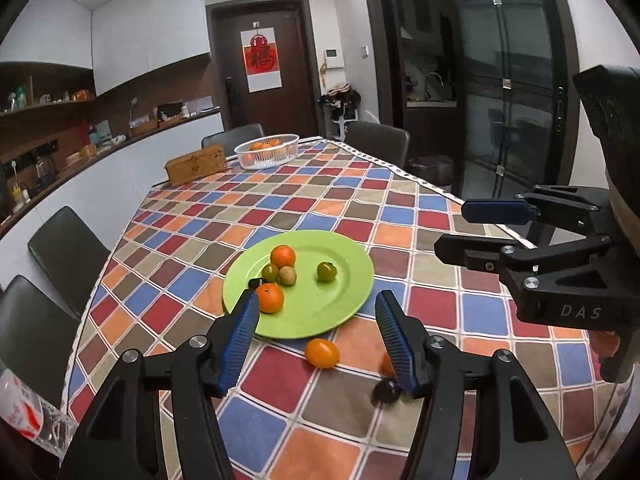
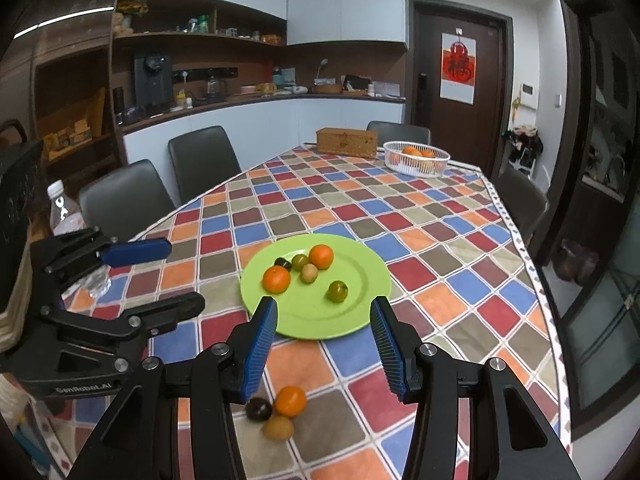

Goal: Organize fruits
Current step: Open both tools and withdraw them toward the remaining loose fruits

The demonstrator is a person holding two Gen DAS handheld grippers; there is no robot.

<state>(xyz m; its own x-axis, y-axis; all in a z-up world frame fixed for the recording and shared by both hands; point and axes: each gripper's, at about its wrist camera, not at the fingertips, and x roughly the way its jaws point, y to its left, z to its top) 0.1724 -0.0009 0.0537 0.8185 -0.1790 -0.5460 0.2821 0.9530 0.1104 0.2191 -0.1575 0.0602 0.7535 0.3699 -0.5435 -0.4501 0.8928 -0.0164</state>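
Both my grippers hover above the checked tablecloth (image 2: 440,240), fingers spread wide, nothing held: left gripper (image 1: 316,340), right gripper (image 2: 324,344). Round lime-green plate (image 2: 352,312) lies ahead, carrying two oranges, two green fruits, a tan one and a dark one. Off the plate, near me: a loose orange (image 2: 291,401), dark purple fruit (image 2: 258,409), brown fruit (image 2: 277,428), clustered and touching. White mesh basket (image 2: 416,159) with oranges at the far end.

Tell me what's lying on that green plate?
On the green plate: two oranges, two green fruits, one tan fruit, one dark fruit partly hidden behind an orange.
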